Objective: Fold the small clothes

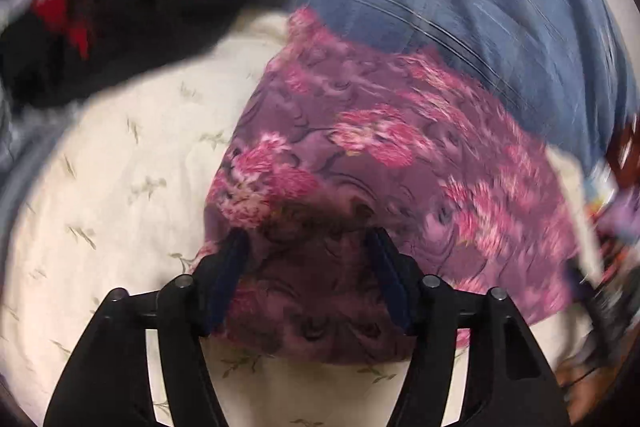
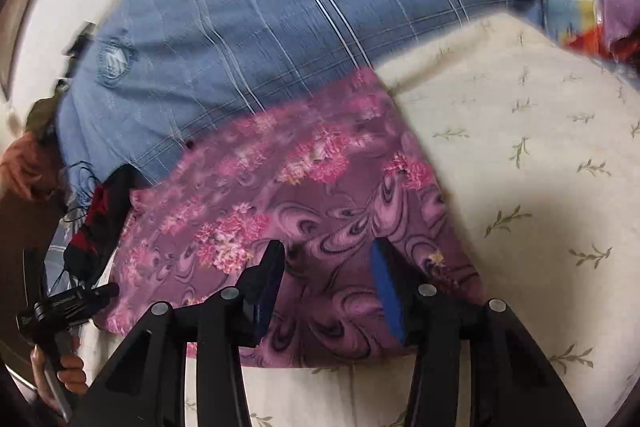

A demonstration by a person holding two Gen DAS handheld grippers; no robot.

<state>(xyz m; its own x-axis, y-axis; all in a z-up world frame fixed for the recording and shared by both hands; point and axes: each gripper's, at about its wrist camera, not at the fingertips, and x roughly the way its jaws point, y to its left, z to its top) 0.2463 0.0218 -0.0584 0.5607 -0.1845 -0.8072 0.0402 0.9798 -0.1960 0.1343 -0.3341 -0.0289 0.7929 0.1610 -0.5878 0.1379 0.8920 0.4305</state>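
- Your left gripper [image 1: 306,241] has its fingers spread, nothing pinched, hovering over the purple floral garment [image 1: 392,163].
- Right gripper [image 2: 328,253]: same deal, fingers apart above that garment [image 2: 304,211].
- It's lying on the cream leaf-print bedsheet [image 2: 520,155], beside a blue plaid shirt [image 2: 248,27].

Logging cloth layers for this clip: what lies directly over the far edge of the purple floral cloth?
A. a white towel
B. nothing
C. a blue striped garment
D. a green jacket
C: the blue garment overlaps the far edge of the floral cloth in both wrist views.
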